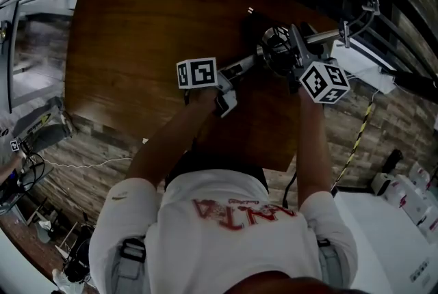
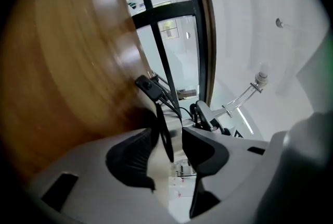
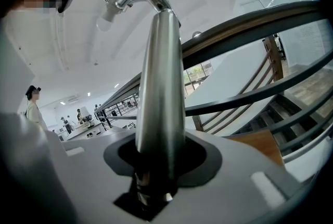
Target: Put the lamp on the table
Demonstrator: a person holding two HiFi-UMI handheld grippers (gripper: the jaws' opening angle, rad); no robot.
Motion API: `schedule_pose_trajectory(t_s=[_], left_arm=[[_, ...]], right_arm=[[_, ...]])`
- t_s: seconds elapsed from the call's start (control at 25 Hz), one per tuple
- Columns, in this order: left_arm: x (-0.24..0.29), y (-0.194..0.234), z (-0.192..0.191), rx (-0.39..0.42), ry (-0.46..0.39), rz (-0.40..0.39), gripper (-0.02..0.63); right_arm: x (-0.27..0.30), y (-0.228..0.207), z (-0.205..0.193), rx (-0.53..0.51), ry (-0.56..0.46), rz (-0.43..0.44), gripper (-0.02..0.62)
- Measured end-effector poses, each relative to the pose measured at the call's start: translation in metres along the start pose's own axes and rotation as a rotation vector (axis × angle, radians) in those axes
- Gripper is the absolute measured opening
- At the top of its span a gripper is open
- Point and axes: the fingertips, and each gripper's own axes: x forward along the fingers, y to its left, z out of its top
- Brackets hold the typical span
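Right gripper (image 3: 161, 158): jaws clamped on the lamp (image 3: 164, 87) at its stem, a smooth brushed-metal column that tapers away from the gripper. Black ribbed pads bear on both sides of the stem. Past the taper a thin metal arm bends off to a white lamp head (image 3: 112, 9).

Left gripper (image 2: 169, 145): jaws spread, pads not pressing. A thin black cord (image 2: 165, 132) runs through the gap; its inline switch (image 2: 148, 86), a small black oblong, hangs just beyond the jaw tips.

Worktop (image 1: 137, 33): dark brown wood with a glossy, grained surface.

Head view only: the right gripper (image 1: 293, 59) holds the lamp's round base (image 1: 276, 46) over the far right part of the worktop, with the left gripper (image 1: 245, 65) just beside the base. Whether the base touches the wood cannot be told.

Right gripper view only: dark curved railings (image 3: 250, 25) behind the stem.

Left gripper view only: black window bars (image 2: 156, 35) beyond the worktop's edge (image 2: 62, 61).
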Motion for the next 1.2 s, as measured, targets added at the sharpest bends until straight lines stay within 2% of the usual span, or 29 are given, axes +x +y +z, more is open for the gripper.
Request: schedule_pose_trajectory(t_s=[0.08,0.16,0.24,0.44,0.72,0.88,1.0,1.2], left_arm=[[-0.020,0.007,0.007,0.080,-0.029,0.088,0.172],[-0.035,0.008,0.014,0.158,-0.053,0.157,0.031],[-0.043,0.001,0.020,0.216,-0.069,0.171,0.019],[-0.058,-0.019,0.030,0.368,-0.089,0.194,0.014],[-0.070,-0.031,0.032,0.505,-0.087,0.215,0.012],[-0.088,-0.044,0.039,0.582,-0.157,0.219,0.012],[-0.104,-0.047,0.043,0.613,-0.203,0.229,0.012],[-0.113,-0.045,0.041,0.634,-0.220,0.231,0.011]], right_arm=[[0.000,-0.001,-0.001,-0.004,-0.003,-0.005,0.152],[-0.002,-0.002,-0.002,-0.015,-0.010,-0.012,0.152],[-0.004,-0.002,-0.003,-0.033,-0.016,-0.018,0.152],[-0.006,0.006,-0.006,-0.080,-0.015,-0.028,0.152],[-0.002,0.013,-0.017,-0.150,-0.003,-0.042,0.152],[-0.003,0.023,-0.026,-0.209,0.005,-0.046,0.156],[-0.001,0.033,-0.035,-0.245,0.023,-0.048,0.163],[0.001,0.029,-0.048,-0.290,0.038,-0.080,0.169]])
